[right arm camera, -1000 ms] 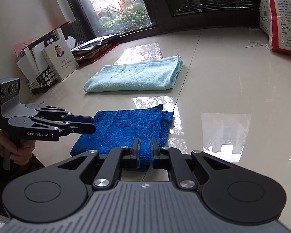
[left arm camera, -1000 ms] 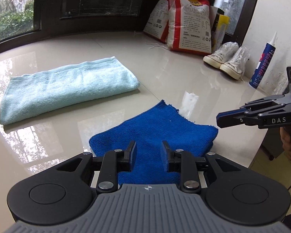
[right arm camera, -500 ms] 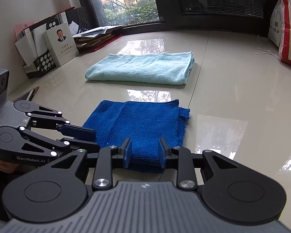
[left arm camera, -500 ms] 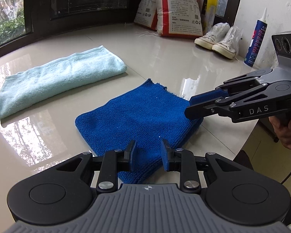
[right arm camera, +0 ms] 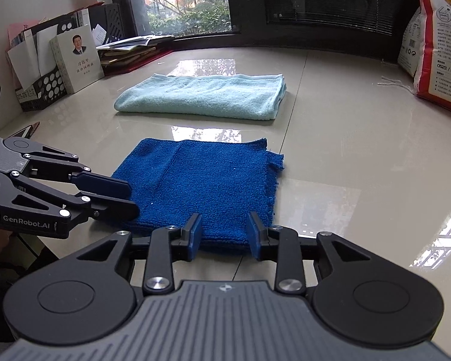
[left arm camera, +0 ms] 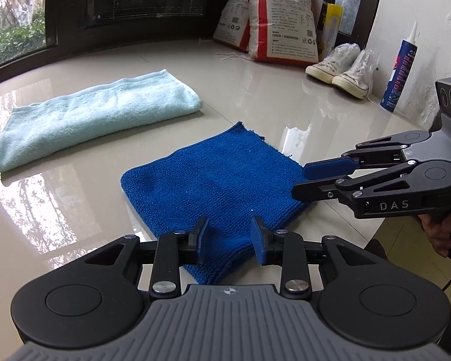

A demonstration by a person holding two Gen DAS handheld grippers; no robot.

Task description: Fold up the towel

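Both tools wide apart – left tool (left arm camera: 230, 239); right tool (right arm camera: 224, 234) – over folded blue towel (right arm camera: 204, 183).

I see the blue towel (left arm camera: 216, 177) lying folded and flat. It sits near the table's (left arm camera: 255, 96) front edge.

Two towels (left arm camera: 213, 177), two sneakers (left arm camera: 350, 79).

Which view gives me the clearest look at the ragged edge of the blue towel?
The right wrist view. There the blue towel lies nearly square-on, its ragged edge running down the right side, with a lower layer sticking out. The left wrist view shows the same towel as a diamond, the far corner frayed, and the right gripper covers part of that side.
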